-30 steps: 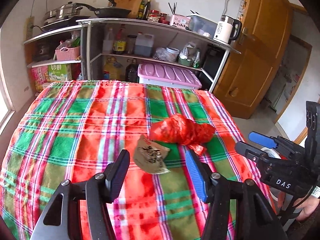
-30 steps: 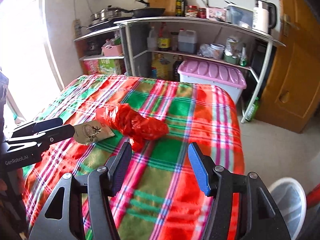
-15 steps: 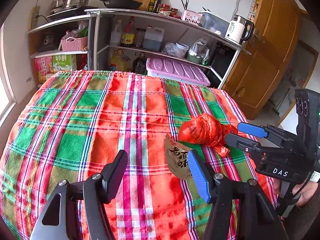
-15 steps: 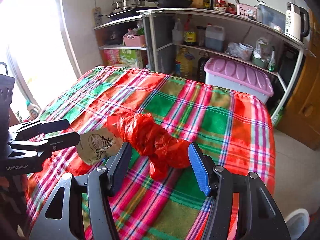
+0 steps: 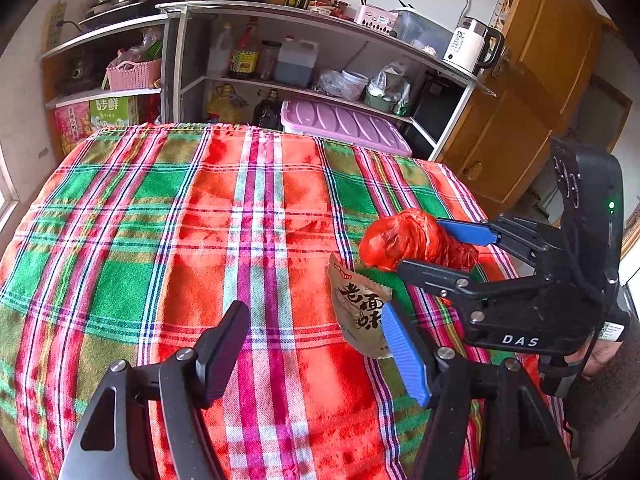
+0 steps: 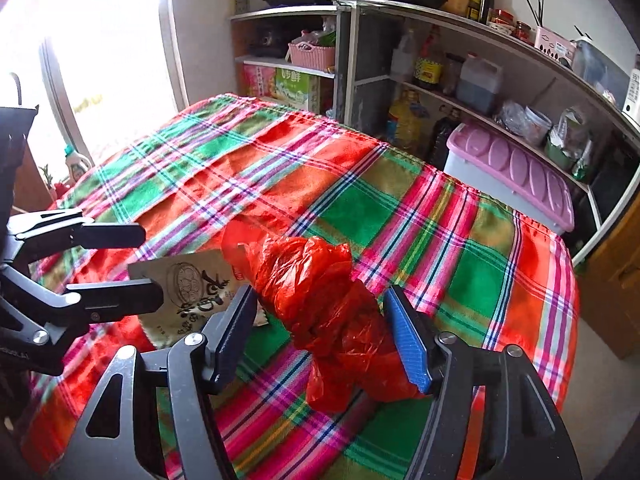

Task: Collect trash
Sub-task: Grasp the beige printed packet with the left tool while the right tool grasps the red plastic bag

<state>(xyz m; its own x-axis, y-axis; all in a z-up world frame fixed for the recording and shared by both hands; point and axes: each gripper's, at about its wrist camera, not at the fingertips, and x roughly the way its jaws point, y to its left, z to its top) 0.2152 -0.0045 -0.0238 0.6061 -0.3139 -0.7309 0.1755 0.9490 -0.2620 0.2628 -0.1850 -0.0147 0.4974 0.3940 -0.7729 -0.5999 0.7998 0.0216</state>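
A crumpled red plastic bag (image 6: 320,304) is seen lying on the plaid tablecloth (image 5: 160,240), straddled by the right gripper (image 6: 324,328). Its jaws have just been opening and are spread wide, so nothing is clamped yet. Over at about 9 o'clock of the bag, touching it, a tan snack wrapper (image 5: 360,308) is lying flat. The left gripper (image 5: 312,344) is held released too, jaws just widened, with the wrapper's edge at its blue finger and nothing pinched.
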